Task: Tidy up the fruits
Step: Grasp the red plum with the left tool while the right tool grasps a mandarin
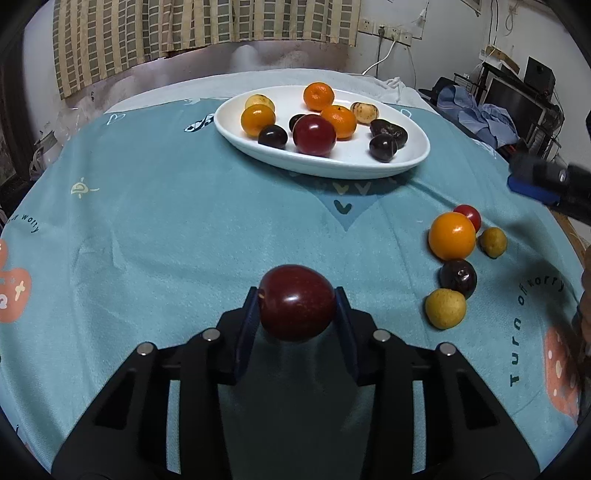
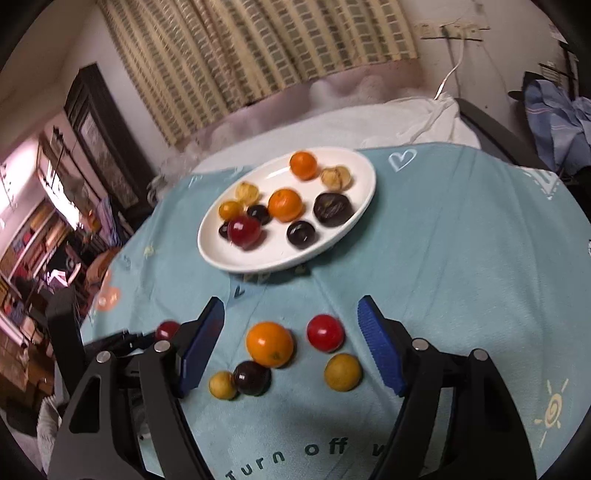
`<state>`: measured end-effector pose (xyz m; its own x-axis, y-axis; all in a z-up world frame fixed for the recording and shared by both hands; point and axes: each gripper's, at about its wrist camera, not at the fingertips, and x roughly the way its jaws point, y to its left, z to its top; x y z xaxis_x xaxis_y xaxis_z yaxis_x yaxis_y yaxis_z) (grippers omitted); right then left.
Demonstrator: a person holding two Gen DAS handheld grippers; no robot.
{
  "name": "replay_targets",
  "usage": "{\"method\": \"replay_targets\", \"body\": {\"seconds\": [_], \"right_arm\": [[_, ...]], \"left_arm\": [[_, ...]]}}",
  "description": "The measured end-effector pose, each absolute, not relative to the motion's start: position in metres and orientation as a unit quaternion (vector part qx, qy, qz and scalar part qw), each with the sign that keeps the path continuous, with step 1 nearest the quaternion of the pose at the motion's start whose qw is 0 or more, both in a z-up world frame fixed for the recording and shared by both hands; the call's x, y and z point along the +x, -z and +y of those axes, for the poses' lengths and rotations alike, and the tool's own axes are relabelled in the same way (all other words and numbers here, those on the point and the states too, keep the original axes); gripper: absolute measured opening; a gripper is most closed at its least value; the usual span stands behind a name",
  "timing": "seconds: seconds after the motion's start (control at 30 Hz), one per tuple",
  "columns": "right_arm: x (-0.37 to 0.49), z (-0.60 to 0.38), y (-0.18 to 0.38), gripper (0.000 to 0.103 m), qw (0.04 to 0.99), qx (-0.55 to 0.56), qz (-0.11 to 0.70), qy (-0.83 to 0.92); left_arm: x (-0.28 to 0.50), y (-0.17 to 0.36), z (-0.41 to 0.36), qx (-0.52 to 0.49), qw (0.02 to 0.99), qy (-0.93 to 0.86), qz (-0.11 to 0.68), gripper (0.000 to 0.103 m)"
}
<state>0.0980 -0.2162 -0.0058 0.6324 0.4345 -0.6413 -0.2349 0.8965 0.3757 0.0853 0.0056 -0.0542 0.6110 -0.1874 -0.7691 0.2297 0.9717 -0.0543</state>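
Note:
My left gripper [image 1: 296, 295] is shut on a dark red plum-like fruit [image 1: 297, 302], both blue pads against its sides, just above the teal cloth. A white oval plate [image 1: 332, 170] farther back holds several oranges, dark plums, yellow fruits and one red fruit [image 1: 314, 134]. My right gripper [image 2: 291, 306] hangs open over a loose cluster: an orange [image 2: 269, 343], a small red fruit [image 2: 325, 332], a dark plum [image 2: 252, 377] and two yellow fruits [image 2: 342, 372]. Nothing is between its fingers. The same plate [image 2: 266, 256] lies beyond the cluster.
The teal printed tablecloth [image 1: 166, 240] covers a round table. A striped curtain [image 1: 184, 29] hangs behind it, and white cloth [image 2: 406, 118] lies at the far edge. Clothes and dark furniture [image 1: 517, 107] stand to the right, shelves [image 2: 37, 240] to the left.

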Motion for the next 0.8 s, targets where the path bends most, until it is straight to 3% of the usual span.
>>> {"method": "replay_targets", "body": {"seconds": [0.07, 0.13, 0.23, 0.6, 0.8], "right_arm": [[0.099, -0.207, 0.011, 0.072, 0.883, 0.12, 0.402, -0.213], [0.1, -0.202, 0.016, 0.058, 0.867, 0.125, 0.418, -0.241], [0.102, -0.198, 0.024, 0.05, 0.857, 0.122, 0.435, -0.248], [0.111, -0.182, 0.047, 0.048, 0.849, 0.097, 0.468, -0.226], [0.108, -0.175, 0.049, 0.038, 0.86, 0.07, 0.456, -0.218]], "left_arm": [[0.085, 0.053, 0.007, 0.022, 0.898, 0.116, 0.423, 0.041], [0.085, 0.051, 0.008, 0.02, 0.899, 0.116, 0.421, 0.041], [0.085, 0.05, 0.009, 0.017, 0.9, 0.118, 0.42, 0.041], [0.089, 0.051, 0.004, 0.03, 0.9, 0.118, 0.419, 0.041], [0.092, 0.052, 0.005, 0.027, 0.899, 0.122, 0.421, 0.041]]}}
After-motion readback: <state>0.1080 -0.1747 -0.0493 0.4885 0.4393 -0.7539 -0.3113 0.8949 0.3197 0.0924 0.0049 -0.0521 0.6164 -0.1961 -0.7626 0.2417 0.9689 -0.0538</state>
